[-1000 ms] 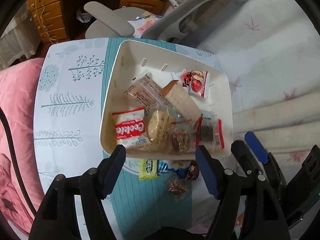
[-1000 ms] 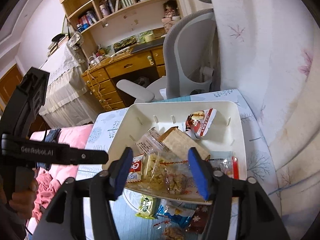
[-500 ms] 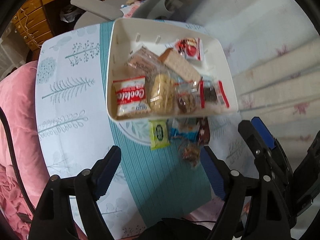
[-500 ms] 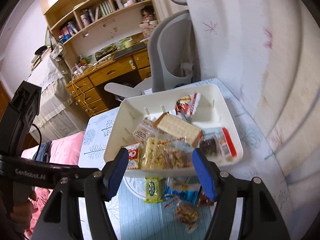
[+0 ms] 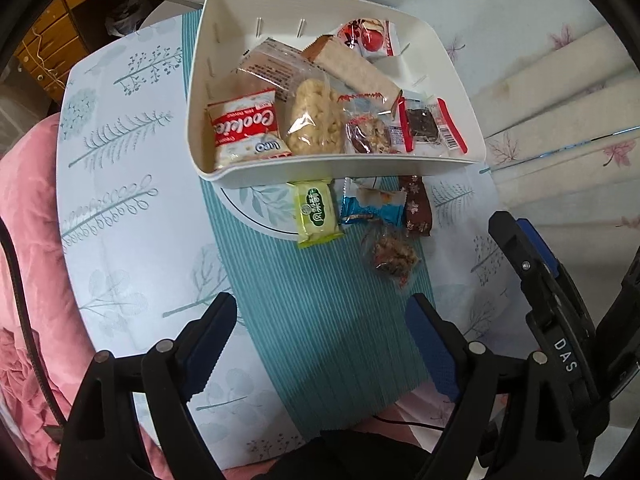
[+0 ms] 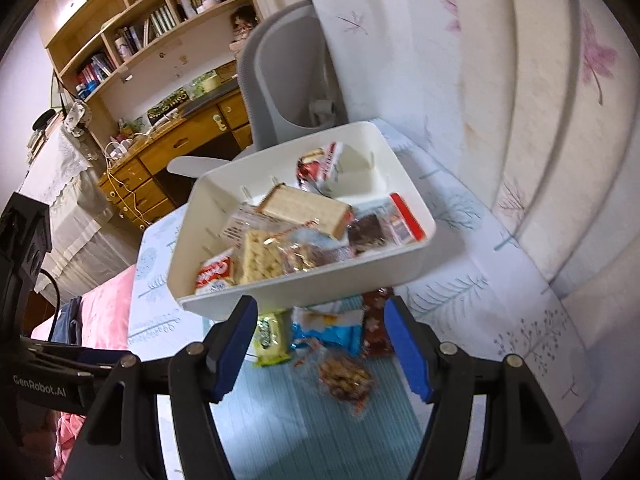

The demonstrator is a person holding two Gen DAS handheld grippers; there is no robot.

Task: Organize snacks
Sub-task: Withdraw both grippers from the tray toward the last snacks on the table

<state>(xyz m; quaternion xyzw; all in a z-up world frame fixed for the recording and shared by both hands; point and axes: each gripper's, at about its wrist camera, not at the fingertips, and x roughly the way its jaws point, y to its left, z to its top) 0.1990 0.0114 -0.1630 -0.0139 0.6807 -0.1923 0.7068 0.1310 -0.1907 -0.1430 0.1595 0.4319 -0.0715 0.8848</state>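
A white bin (image 5: 320,162) stands on the table, filled with several wrapped snacks, among them a red and white cookie packet (image 5: 244,128). In front of it lie loose snacks: a green packet (image 5: 316,212), a blue packet (image 5: 372,210), a dark brown packet (image 5: 418,208) and a clear nut packet (image 5: 394,256). My left gripper (image 5: 320,320) hovers over the teal mat short of them, its jaws opening with nothing between them. My right gripper (image 6: 320,320) is open and empty, with the nut packet (image 6: 344,378) just past its fingertips and the bin (image 6: 320,284) beyond.
The table has a tree-print cloth (image 5: 120,200) with a teal striped mat (image 5: 320,360). Pink bedding (image 5: 24,240) lies at the left. A padded white wall (image 6: 540,160) stands to the right. A grey office chair (image 6: 288,80) and a wooden desk (image 6: 160,140) are behind the table.
Both grippers have drawn back from the bin toward the near table edge and dropped lower. The loose packets have come fully into view. The left jaws stand wider.
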